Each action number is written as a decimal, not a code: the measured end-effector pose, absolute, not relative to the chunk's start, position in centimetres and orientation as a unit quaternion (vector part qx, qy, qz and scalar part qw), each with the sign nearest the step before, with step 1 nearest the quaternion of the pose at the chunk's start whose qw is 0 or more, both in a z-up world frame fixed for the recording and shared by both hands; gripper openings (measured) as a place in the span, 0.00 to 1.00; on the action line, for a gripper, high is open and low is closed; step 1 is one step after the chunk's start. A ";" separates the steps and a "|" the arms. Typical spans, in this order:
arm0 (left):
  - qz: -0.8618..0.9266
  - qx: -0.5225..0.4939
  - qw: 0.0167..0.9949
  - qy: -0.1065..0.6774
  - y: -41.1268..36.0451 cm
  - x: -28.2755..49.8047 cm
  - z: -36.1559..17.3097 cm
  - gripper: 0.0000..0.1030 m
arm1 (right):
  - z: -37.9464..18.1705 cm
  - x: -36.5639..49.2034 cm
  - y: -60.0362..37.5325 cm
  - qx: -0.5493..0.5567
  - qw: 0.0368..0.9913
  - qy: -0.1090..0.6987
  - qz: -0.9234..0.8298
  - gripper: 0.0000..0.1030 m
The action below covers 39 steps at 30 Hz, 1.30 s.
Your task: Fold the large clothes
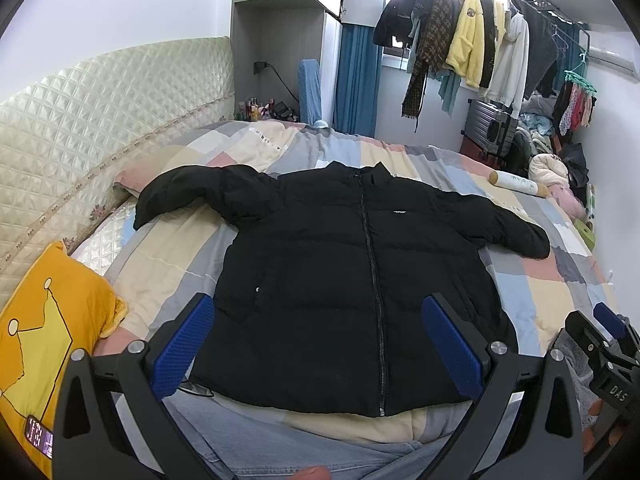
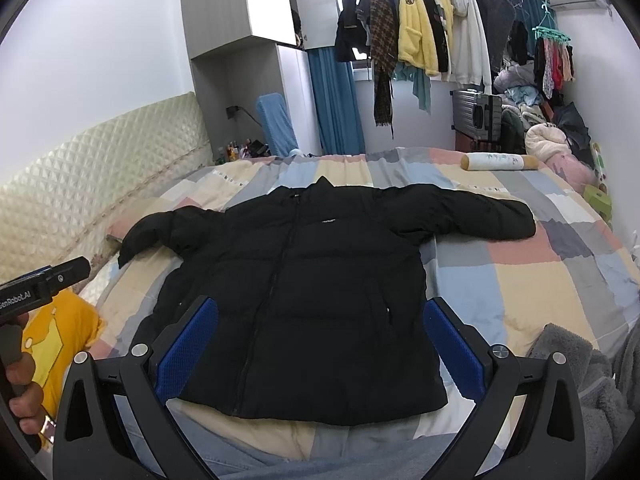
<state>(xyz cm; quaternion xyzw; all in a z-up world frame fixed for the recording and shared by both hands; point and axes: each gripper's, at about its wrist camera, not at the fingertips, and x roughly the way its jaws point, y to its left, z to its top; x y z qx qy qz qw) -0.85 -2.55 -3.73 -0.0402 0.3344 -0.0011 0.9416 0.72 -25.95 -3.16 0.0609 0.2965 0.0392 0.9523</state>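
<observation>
Black quilted puffer jacket (image 1: 340,272) lies zipped and flat, sleeves spread, on my patchwork bedspread (image 1: 532,292); my left claw (image 1: 320,344) and right claw (image 2: 320,344) hover spread wide, grasping nothing.

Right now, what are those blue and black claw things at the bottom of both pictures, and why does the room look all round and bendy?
Those claws are grippers, two-finger tools that a person holds, one in each hand. Each carries a small camera with a very wide lens, which bends the room. One picture looks out over the left gripper, the other over the right gripper. Both are open and hold nothing. On the patchwork bed cover lies a black puffy jacket, zipped up, front side up, sleeves spread out. It is waiting to be folded. A yellow pillow lies on the left.
</observation>
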 end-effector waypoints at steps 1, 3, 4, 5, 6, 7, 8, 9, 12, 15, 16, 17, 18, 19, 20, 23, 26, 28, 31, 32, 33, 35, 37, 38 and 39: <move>-0.002 -0.042 0.942 0.334 -2.5 -0.8 -3.7 1.00 | -3.2 0.8 -26.0 0.062 0.952 0.296 0.040 1.00; -0.004 -0.045 0.942 0.333 -2.6 -0.7 -3.7 1.00 | -3.2 0.8 -26.2 0.062 0.952 0.296 0.040 1.00; -0.003 -0.046 0.942 0.333 -2.7 -0.6 -3.7 1.00 | -3.2 0.9 -26.2 0.063 0.952 0.296 0.041 1.00; -0.003 -0.046 0.942 0.333 -2.8 -0.5 -3.7 1.00 | -3.2 0.9 -26.2 0.063 0.952 0.296 0.040 1.00; -0.004 -0.047 0.942 0.333 -2.8 -0.4 -3.6 1.00 | -3.1 1.1 -26.4 0.064 0.952 0.295 0.039 1.00; -0.006 -0.048 0.942 0.331 -2.8 -0.3 -3.5 1.00 | -2.9 1.3 -26.5 0.064 0.953 0.294 0.038 1.00; -0.010 -0.049 0.943 0.328 -2.9 -0.3 -3.4 1.00 | -2.8 1.4 -26.5 0.064 0.953 0.293 0.038 1.00; -0.012 -0.050 0.944 0.326 -2.7 0.0 -3.0 1.00 | -2.6 1.7 -26.6 0.064 0.954 0.291 0.038 1.00; -0.017 -0.055 0.947 0.317 -2.7 0.9 -2.1 1.00 | -2.0 2.5 -27.0 0.062 0.955 0.288 0.035 1.00; -0.017 -0.057 0.951 0.304 -3.0 1.8 -0.8 1.00 | -1.3 3.6 -27.5 0.060 0.955 0.289 0.037 1.00; -0.019 -0.059 0.952 0.299 -3.1 2.2 -0.4 1.00 | -1.1 4.1 -27.8 0.061 0.955 0.288 0.037 1.00; -0.023 -0.061 0.953 0.296 -3.2 2.6 0.1 1.00 | -0.8 4.6 -28.1 0.060 0.955 0.287 0.037 1.00; -0.027 -0.062 0.953 0.294 -3.2 3.0 0.5 1.00 | -0.6 5.1 -28.3 0.059 0.956 0.285 0.036 1.00; -0.030 -0.063 0.954 0.292 -3.2 3.5 0.9 1.00 | -0.4 5.5 -28.6 0.058 0.957 0.284 0.034 1.00; -0.034 -0.062 0.955 0.288 -3.5 4.1 1.2 1.00 | -0.2 6.1 -28.9 0.055 0.958 0.281 0.031 1.00; -0.045 -0.056 0.958 0.276 -4.0 5.8 1.9 1.00 | -0.1 7.7 -30.0 0.056 0.961 0.270 0.021 1.00; -0.061 -0.058 0.961 0.262 -4.1 7.6 2.0 1.00 | -0.4 10.1 -32.2 0.077 0.962 0.263 0.015 1.00; -0.075 -0.057 0.961 0.260 -4.2 9.2 1.7 1.00 | -0.8 11.3 -33.4 0.082 0.962 0.260 0.006 1.00; -0.084 -0.061 0.963 0.249 -3.7 11.1 0.1 1.00 | -1.4 13.3 -35.3 0.090 0.962 0.256 -0.009 1.00; -0.083 -0.062 0.963 0.249 -3.4 11.7 -0.7 1.00 | -1.8 14.1 -35.9 0.093 0.962 0.258 -0.012 1.00; -0.084 -0.063 0.963 0.249 -3.2 12.2 -1.4 1.00 | -2.0 14.5 -36.2 0.095 0.961 0.260 -0.015 1.00; -0.077 -0.066 0.964 0.247 -2.7 13.0 -2.8 1.00 | -3.0 16.1 -37.5 0.100 0.959 0.264 -0.021 1.00; -0.065 -0.061 0.964 0.251 -2.3 13.9 -4.2 1.00 | -3.7 17.2 -38.3 0.093 0.958 0.267 -0.036 1.00; -0.063 -0.057 0.963 0.254 -2.2 14.4 -4.8 1.00 | -4.1 18.0 -38.8 0.083 0.959 0.267 -0.045 1.00; -0.063 -0.056 0.963 0.256 -2.1 14.6 -5.3 1.00 | -4.3 18.3 -39.0 0.077 0.959 0.267 -0.049 1.00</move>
